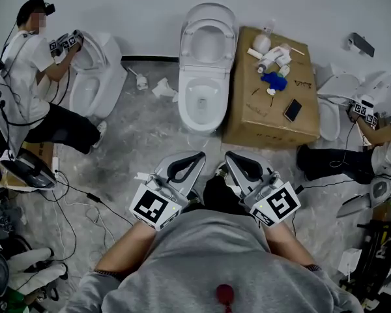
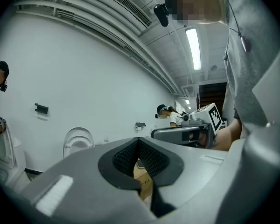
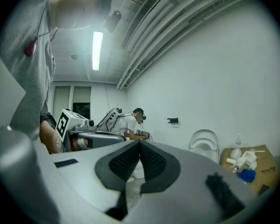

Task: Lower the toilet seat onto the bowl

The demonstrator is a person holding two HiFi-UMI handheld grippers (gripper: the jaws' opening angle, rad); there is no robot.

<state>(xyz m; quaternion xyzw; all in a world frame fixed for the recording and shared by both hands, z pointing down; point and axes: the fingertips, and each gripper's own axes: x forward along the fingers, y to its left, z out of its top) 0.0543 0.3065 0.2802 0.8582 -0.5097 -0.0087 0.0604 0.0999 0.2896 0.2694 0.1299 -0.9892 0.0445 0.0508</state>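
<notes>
seat up, both tools shut and empty

the middle toilet (image 1: 202, 121) stands on the floor (image 1: 143, 142) against the far wall, straight ahead of the person. its toilet seat (image 1: 208, 44) is raised and leans upright with the lid behind it. the bowl (image 1: 201, 96) below lies uncovered, and only its drain shows inside.

just to the right of the toilet sits one closed cardboard box (image 1: 260, 122). toward the far edge of its top lies a cluster of white bottles and fittings (image 1: 274, 56), too jumbled to count, with one blue thing (image 1: 274, 81) just beside them. one dark phone (image 1: 292, 110) lies nearer the right edge.

the left tool (image 1: 197, 156) and the right tool (image 1: 229, 156) are held side by side close to the person's body, well apart from the toilet. each has its jaws pressed together, pad against pad, with nothing between them.

the head view shows three toilets: the middle one, a left toilet (image 1: 94, 77) and a right toilet (image 1: 332, 103). there are two other people, one person (image 1: 26, 64) at the left toilet and another (image 1: 378, 149) at the right. one crumpled white paper (image 1: 163, 89) lies on the floor between the left and middle toilets.
</notes>
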